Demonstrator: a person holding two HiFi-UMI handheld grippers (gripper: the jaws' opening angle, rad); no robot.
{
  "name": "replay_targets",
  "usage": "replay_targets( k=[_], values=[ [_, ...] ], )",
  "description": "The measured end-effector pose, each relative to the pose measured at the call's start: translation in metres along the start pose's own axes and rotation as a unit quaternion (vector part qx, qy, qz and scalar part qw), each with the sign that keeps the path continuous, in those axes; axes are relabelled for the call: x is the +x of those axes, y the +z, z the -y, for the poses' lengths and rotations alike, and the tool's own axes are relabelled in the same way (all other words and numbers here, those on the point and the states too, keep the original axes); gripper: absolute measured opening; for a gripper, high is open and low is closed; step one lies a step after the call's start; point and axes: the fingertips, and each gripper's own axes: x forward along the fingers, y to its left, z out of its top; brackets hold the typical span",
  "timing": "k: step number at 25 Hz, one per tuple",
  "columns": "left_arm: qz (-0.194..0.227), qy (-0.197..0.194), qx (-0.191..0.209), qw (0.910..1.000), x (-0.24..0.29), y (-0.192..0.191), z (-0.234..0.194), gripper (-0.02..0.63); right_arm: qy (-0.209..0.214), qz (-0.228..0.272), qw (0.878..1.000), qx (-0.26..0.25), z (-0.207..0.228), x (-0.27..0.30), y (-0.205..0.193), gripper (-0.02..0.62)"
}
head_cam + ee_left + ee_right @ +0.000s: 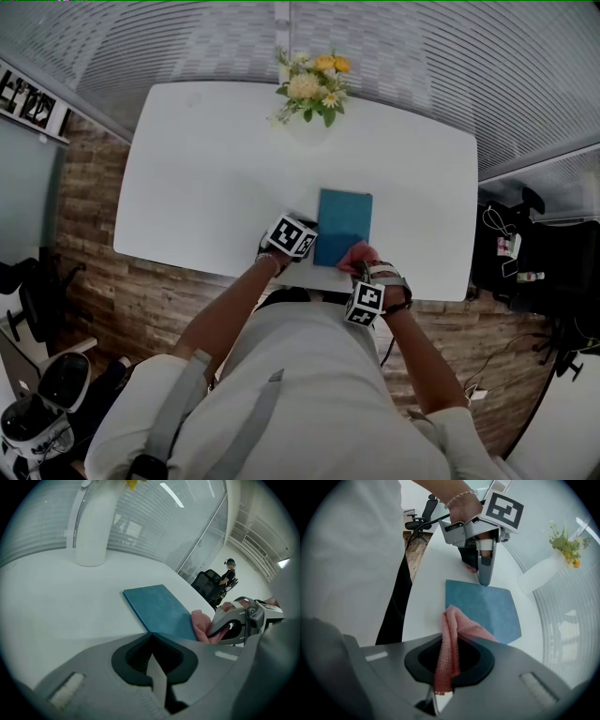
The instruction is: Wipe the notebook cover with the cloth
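Both forearms reach forward from the body over the near edge of the white surface (206,178), with the hands close together. The left gripper (483,579) points steeply down. Its jaws are closed together with nothing between them, and their tips sit at a corner of the teal notebook (343,223). The right gripper (216,632) is tilted in from the opposite side, its jaws clamped on a pink cloth (457,620). The cloth spills forward out of the jaws and rests on the nearest edge of the notebook cover. The notebook lies flat and closed, between the two grippers and stretching away ahead of them. Well beyond the left gripper, a white vase (93,527) stands upright, holding yellow and white flowers (314,86).
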Motion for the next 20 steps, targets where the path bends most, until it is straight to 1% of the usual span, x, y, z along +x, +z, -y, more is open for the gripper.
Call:
replay_targets(
  k=[3,6,9,11,13,16,18,20],
  values=[
    [-0.001,-0.001,-0.002,1.0,0.0,0.0,-0.001,-0.005,0.019,0.006,1.0,0.019,0.001,-0.001,0.0,0.019],
    [-0.001,-0.006,-0.01,0.9999,0.001,0.0,-0.002,-0.004,0.031,0.034,0.996,0.071,0.01,-0.007,0.008,0.019],
    [0.003,-0.013,-0.01,0.9999,-0.002,0.0,0.0,-0.003,0.015,0.064,0.99,0.127,0.026,-0.021,0.015,0.02],
    [0.016,-0.012,-0.005,0.9998,-0.01,0.002,0.002,-0.003,-0.001,0.085,0.983,0.162,0.039,-0.031,0.021,0.02],
    [0.041,-0.008,-0.003,0.9991,-0.022,0.011,0.006,-0.003,-0.016,0.108,0.973,0.201,0.052,-0.042,0.026,0.02],
    [0.089,0.003,-0.01,0.996,-0.049,0.03,0.011,-0.003,-0.035,0.144,0.954,0.26,0.07,-0.059,0.035,0.02],
    [0.12,0.009,-0.012,0.9926,-0.066,0.041,0.014,-0.003,-0.043,0.173,0.937,0.301,0.083,-0.073,0.041,0.021],
    [0.148,0.015,-0.011,0.9888,-0.084,0.053,0.018,-0.003,-0.049,0.206,0.916,0.34,0.097,-0.088,0.048,0.021]
  ],
)
